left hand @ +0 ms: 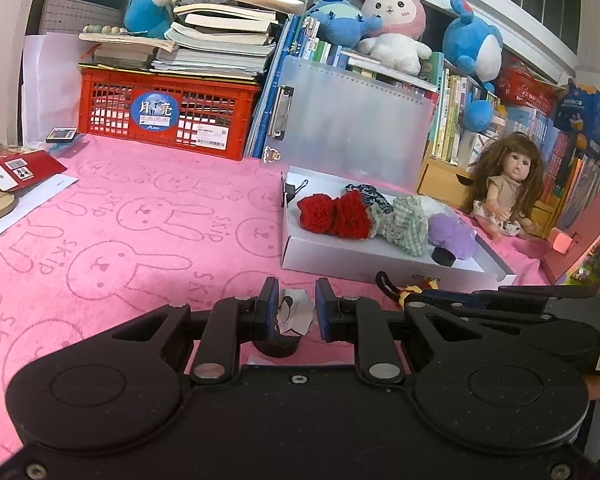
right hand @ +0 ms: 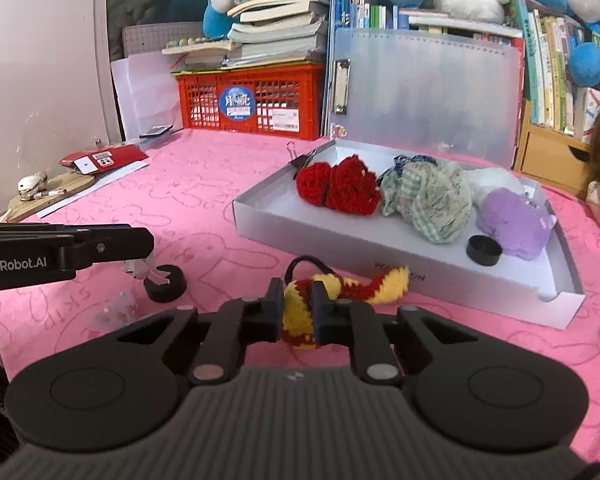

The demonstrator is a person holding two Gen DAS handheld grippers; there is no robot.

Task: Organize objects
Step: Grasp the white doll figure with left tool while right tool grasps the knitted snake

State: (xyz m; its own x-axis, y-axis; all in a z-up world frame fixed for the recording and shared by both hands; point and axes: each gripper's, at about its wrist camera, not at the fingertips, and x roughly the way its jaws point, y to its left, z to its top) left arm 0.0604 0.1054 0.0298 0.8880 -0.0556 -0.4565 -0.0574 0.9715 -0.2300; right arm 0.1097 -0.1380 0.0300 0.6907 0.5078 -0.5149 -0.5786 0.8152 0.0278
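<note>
We see the right gripper (right hand: 297, 309) clenched on a yellow-and-red knitted hair tie (right hand: 300, 316), its pads pressed against the fuzzy ball at one end; the other end of the tie trails forward and to the right, ending just in front of the near wall of the shallow white box (right hand: 380, 264). The tie lies on the pink bunny-print cloth (left hand: 120, 240) that covers the bench. Ahead of this gripper, inside the box, sit a red crocheted scrunchie (right hand: 338, 190), a green checked scrunchie (right hand: 428, 200), a purple fluffy scrunchie (right hand: 512, 224) and a small black cap (right hand: 484, 250).

To the left of the right gripper, the left gripper (left hand: 296, 312) is clenched on a small black-and-white figure (left hand: 294, 310) that stands on a round black base (right hand: 166, 278); the base rests on the cloth. A binder clip (right hand: 300, 158) is fixed to the far left corner of the box. Beyond the box stand a frosted clipboard case (left hand: 356, 128) and a red crate (left hand: 168, 112), and a doll (left hand: 508, 188) sits far right of the left gripper
</note>
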